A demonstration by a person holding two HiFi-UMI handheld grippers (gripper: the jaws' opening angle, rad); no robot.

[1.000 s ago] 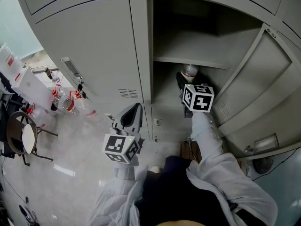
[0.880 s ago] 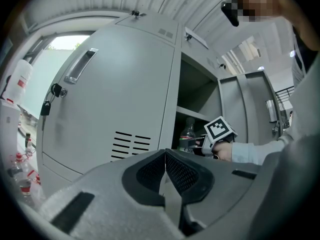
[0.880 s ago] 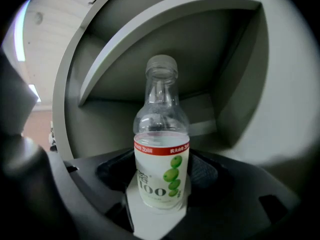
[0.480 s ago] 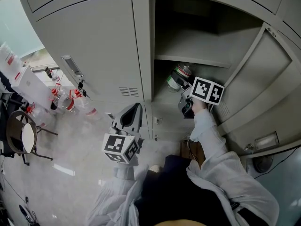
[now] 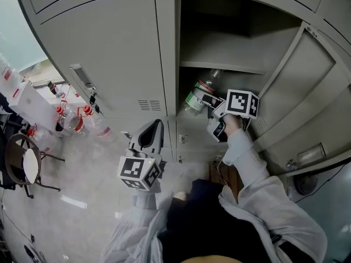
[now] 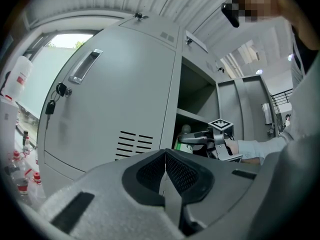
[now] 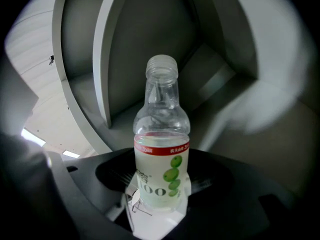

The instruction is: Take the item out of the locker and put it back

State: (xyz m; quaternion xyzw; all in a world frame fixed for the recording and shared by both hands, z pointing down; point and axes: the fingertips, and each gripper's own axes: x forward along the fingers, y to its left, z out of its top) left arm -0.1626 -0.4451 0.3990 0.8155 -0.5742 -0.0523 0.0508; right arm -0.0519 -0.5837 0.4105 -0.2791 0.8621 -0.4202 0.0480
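Head view, clear plastic bottle with green label [image 5: 192, 100] was tilted at the mouth of the open grey metal locker [image 5: 219, 43], clamped by the right gripper [image 5: 205, 100] — left gripper view, left gripper [image 6: 165, 166] had its jaws together, empty — right gripper view, jaws pressed the bottle's label.

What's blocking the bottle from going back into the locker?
Nothing visible: the door is swung wide, and the bottle in the right tongs sits at the open bay below the shelf.
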